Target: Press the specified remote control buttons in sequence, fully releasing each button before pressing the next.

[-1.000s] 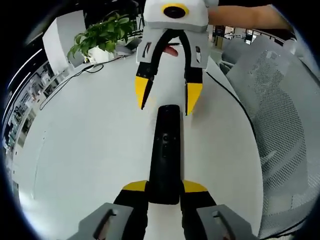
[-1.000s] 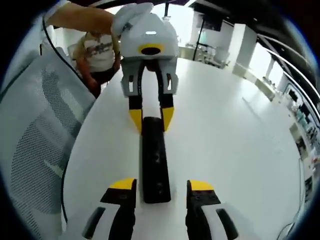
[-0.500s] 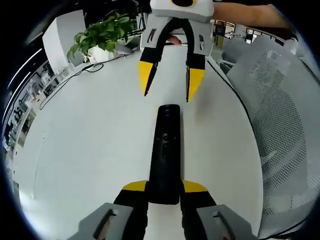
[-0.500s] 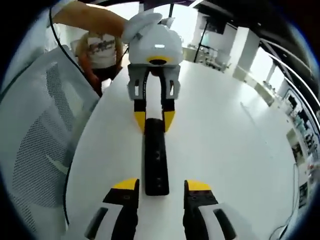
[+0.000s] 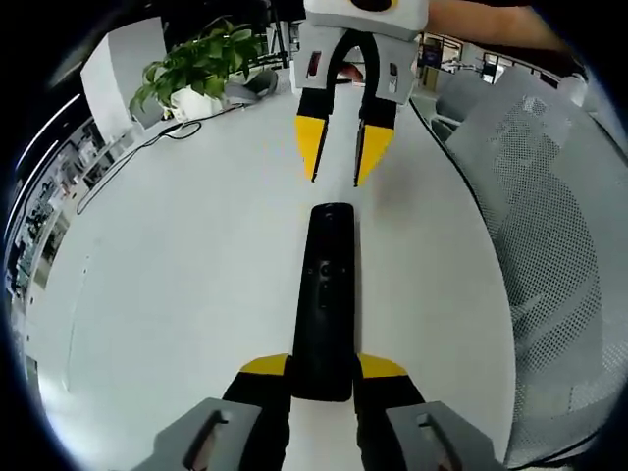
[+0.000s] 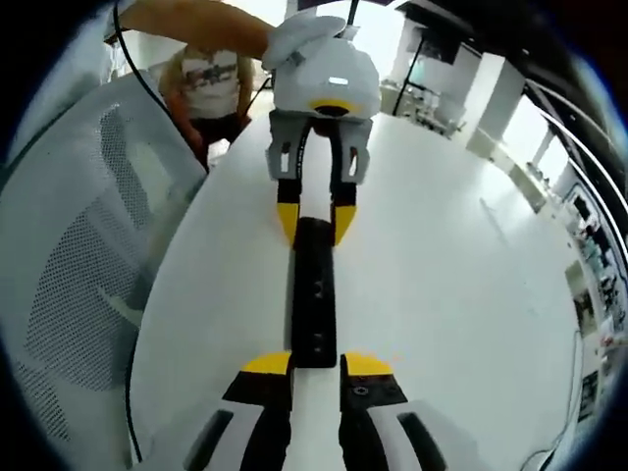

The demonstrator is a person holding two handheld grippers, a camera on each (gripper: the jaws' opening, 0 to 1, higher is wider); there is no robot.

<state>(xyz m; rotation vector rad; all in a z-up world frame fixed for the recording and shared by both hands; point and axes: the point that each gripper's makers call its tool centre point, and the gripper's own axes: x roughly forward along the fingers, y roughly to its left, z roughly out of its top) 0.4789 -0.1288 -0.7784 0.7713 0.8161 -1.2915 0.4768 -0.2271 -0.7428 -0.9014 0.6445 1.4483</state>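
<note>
A long black remote control [image 5: 326,294] lies lengthwise on the white table [image 5: 177,265], buttons up. My left gripper [image 5: 324,368] is shut on its near end, a yellow-tipped jaw on each side. My right gripper [image 5: 339,162] hangs just beyond the remote's far end, not touching it, open with only a narrow gap between its yellow tips. In the right gripper view the remote [image 6: 314,294] runs away from my right gripper [image 6: 317,365] to the left gripper [image 6: 315,224], which clamps the far end.
A potted plant [image 5: 201,69] and a dark cable [image 5: 147,147] sit at the table's far side. A grey mesh chair [image 5: 549,226] stands along the table edge, also the chair [image 6: 78,226]. A person [image 6: 211,83] is behind it.
My right gripper has lifted back from the remote's far end and its jaws have drawn closer together. The left gripper and the remote have stayed put.
</note>
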